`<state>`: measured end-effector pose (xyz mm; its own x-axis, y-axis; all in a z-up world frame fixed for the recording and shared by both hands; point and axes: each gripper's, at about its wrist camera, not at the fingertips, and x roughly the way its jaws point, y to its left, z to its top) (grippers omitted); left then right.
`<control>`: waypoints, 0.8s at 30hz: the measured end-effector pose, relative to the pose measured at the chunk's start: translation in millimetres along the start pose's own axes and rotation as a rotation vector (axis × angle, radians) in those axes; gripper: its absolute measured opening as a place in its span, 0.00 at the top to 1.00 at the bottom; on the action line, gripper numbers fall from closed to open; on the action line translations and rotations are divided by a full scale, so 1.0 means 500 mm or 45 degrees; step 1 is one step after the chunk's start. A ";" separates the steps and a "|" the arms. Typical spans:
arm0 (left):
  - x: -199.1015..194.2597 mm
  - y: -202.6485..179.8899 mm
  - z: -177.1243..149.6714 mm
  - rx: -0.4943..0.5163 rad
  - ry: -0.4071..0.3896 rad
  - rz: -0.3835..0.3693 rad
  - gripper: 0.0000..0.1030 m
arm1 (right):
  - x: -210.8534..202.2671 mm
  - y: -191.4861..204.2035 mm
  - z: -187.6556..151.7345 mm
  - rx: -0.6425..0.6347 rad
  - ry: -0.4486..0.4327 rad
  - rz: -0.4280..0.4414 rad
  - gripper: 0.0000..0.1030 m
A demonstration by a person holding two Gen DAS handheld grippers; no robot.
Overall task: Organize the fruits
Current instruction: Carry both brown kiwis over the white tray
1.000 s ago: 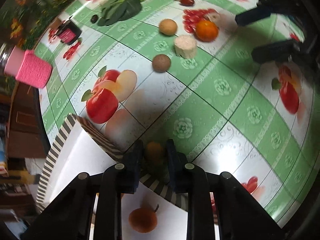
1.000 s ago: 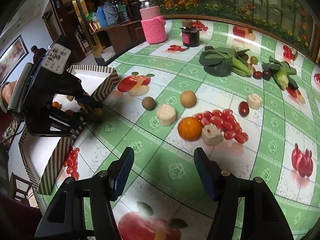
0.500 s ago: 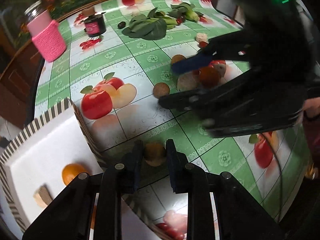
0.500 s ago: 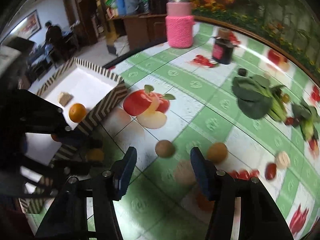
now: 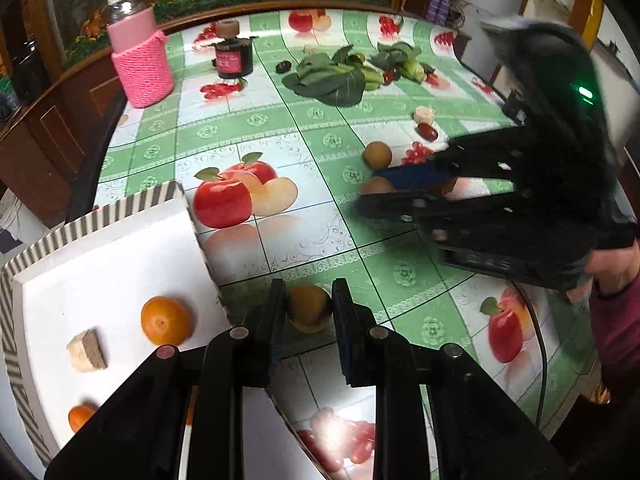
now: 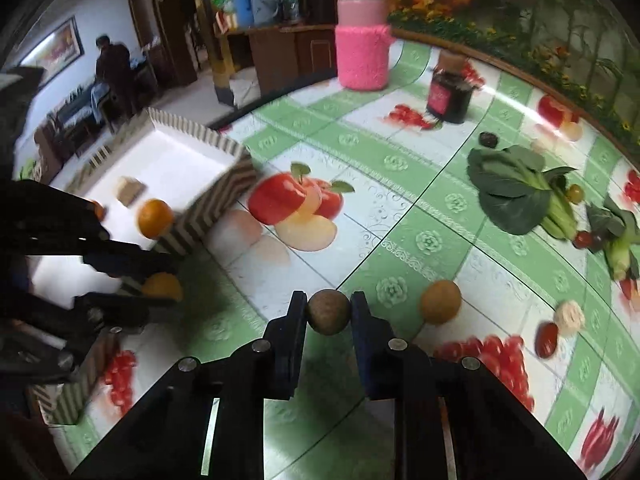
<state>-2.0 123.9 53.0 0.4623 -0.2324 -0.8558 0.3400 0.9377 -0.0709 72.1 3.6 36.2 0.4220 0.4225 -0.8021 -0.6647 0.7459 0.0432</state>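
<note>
Two grippers each pinch a round fruit above the fruit-print tablecloth (image 5: pixel 256 128). The left gripper (image 5: pixel 308 312) has its jaws pressed against the sides of a yellow-brown fruit (image 5: pixel 309 307), held just beside the near corner of the striped box (image 5: pixel 132 202), over the cloth rather than over the box floor. The right gripper (image 6: pixel 329 312) clamps a darker brown fruit (image 6: pixel 329 311) between its fingers; from the left wrist view this gripper reaches in from the right side of the table. Inside the white-floored box lie an orange (image 5: pixel 165 320), a tan cut block (image 5: pixel 86 351) and part of another orange fruit (image 5: pixel 80 417) at the lower edge. Loose on the cloth, near the right gripper, sits a tan round fruit (image 6: pixel 440 302), and farther right a pale cut piece (image 6: pixel 570 317) lies just beside a dark red fruit (image 6: pixel 546 340). Leafy greens (image 6: pixel 516 186) lie toward the far side with a corn cob (image 6: pixel 620 254) near them. A jar in a pink knitted sleeve (image 6: pixel 362 46) and a small dark jar (image 6: pixel 448 94) stand near the table's far edge.
</note>
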 end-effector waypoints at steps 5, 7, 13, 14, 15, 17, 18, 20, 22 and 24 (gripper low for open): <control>-0.029 -0.012 -0.023 -0.035 -0.040 -0.003 0.80 | -0.064 0.022 -0.034 0.068 -0.090 0.026 0.78; -0.040 -0.019 -0.035 -0.044 -0.056 0.005 0.80 | -0.079 0.036 -0.049 0.085 -0.110 0.033 0.78; -0.069 -0.032 -0.073 -0.084 -0.097 0.063 0.80 | -0.106 0.070 -0.082 0.127 -0.134 0.070 0.78; -0.074 -0.032 -0.080 -0.094 -0.102 0.068 0.80 | -0.110 0.076 -0.086 0.133 -0.140 0.073 0.78; -0.078 -0.030 -0.087 -0.106 -0.106 0.073 0.80 | -0.113 0.080 -0.088 0.136 -0.144 0.079 0.78; -0.087 -0.028 -0.099 -0.128 -0.116 0.113 0.80 | -0.116 0.093 -0.091 0.131 -0.147 0.091 0.78; -0.091 -0.026 -0.104 -0.134 -0.124 0.141 0.80 | -0.117 0.100 -0.091 0.126 -0.147 0.092 0.78; -0.099 -0.022 -0.115 -0.147 -0.138 0.185 0.80 | -0.119 0.115 -0.090 0.116 -0.152 0.105 0.78; -0.108 -0.015 -0.127 -0.169 -0.148 0.210 0.80 | -0.121 0.132 -0.088 0.104 -0.158 0.118 0.78; -0.115 -0.005 -0.137 -0.189 -0.154 0.233 0.80 | -0.121 0.149 -0.085 0.085 -0.158 0.129 0.78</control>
<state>-85.3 152.4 67.1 0.6027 -0.0760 -0.7943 0.1216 0.9926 -0.0027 -29.3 11.8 62.8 0.4306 0.5543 -0.7123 -0.6671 0.7270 0.1625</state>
